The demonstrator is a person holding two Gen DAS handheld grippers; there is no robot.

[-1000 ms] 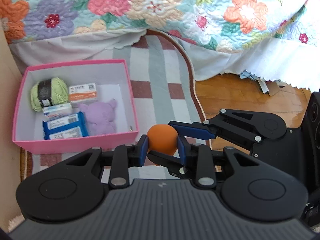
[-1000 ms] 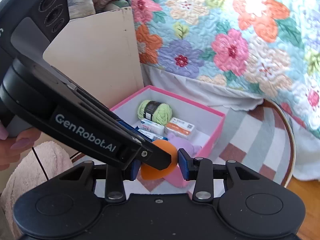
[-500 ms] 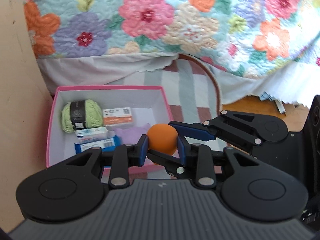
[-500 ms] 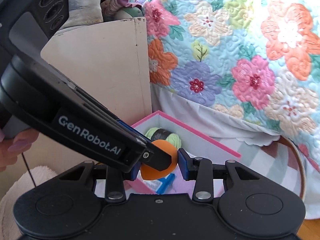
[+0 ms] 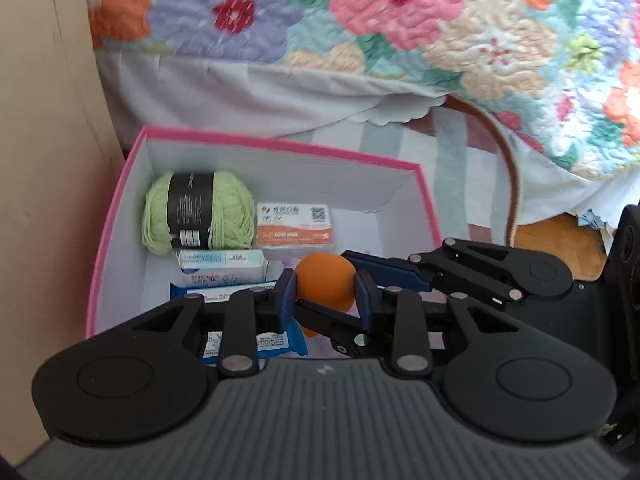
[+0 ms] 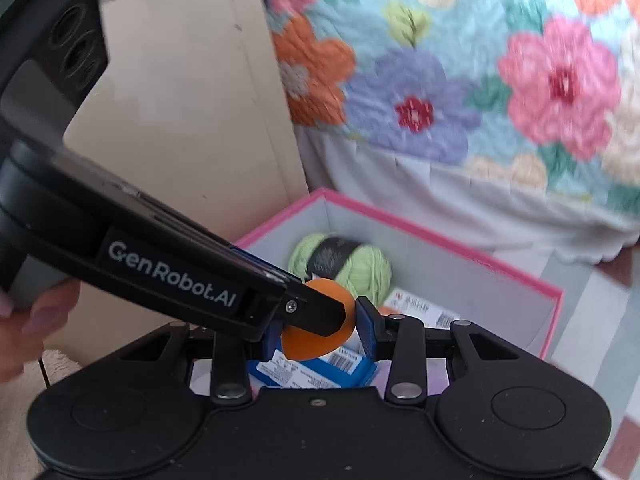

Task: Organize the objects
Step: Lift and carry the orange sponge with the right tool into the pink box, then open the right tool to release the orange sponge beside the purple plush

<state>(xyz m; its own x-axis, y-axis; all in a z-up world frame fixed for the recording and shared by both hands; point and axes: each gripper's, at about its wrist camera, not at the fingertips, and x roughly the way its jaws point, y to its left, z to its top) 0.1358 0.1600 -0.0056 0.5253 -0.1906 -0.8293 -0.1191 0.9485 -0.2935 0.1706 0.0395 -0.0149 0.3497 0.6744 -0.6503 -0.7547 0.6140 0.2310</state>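
An orange ball is pinched between the blue pads of my left gripper, which is shut on it. My right gripper is shut on the same ball, crossing in from the right in the left wrist view. The ball hangs just above the open pink box, over its near right part. Inside the box lie a green yarn skein, an orange-and-white card packet, a tissue packet and a blue packet. The grippers hide the box's near wall.
A beige cabinet side stands tight against the box on the left. The floral quilt and its white skirt hang just behind. A striped rug and wooden floor lie to the right. A hand holds the left gripper.
Both grippers have moved together, down and towards the pink box, with the orange ball held between them. The ball was beside the box and now hangs over its inside.
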